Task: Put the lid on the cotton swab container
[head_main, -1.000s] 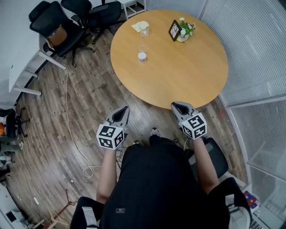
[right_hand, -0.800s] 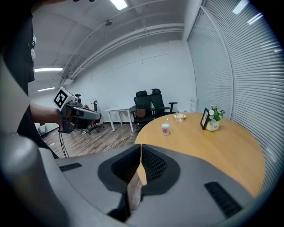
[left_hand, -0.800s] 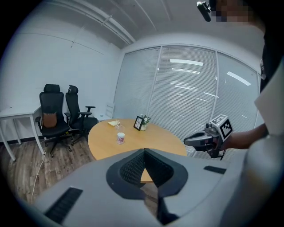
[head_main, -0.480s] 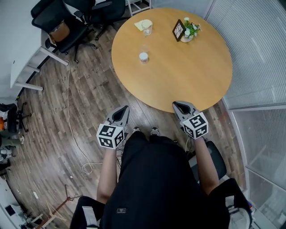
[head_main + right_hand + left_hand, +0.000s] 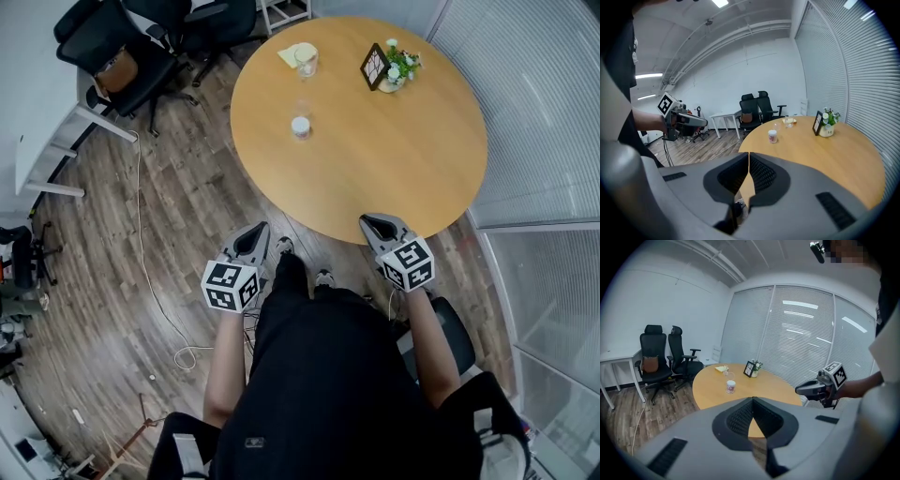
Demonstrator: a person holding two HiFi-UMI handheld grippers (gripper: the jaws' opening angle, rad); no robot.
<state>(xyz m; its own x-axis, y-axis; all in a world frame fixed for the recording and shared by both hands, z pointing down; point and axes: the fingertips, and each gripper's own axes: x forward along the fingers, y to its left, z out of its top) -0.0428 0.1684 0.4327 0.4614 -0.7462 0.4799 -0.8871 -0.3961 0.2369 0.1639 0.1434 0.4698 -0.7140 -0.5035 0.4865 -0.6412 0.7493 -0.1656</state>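
Observation:
The cotton swab container (image 5: 300, 127) is a small white tub on the left part of the round wooden table (image 5: 394, 159); it also shows in the left gripper view (image 5: 731, 387) and the right gripper view (image 5: 772, 136). A faint clear object (image 5: 298, 101) lies just beyond it; I cannot tell whether it is the lid. My left gripper (image 5: 255, 239) hovers over the floor short of the table, shut and empty. My right gripper (image 5: 375, 225) is at the table's near edge, also shut with nothing in it. Both are far from the container.
A glass on a yellow napkin (image 5: 304, 58), a small picture frame (image 5: 369, 64) and a flower pot (image 5: 403, 67) stand at the table's far side. Black office chairs (image 5: 122, 52) and a white desk (image 5: 47, 141) are at the left. A cable (image 5: 150, 272) runs across the wooden floor.
The person has stepped a foot forward toward the table, and the view has shifted slightly. Both grippers keep the same pose, shut.

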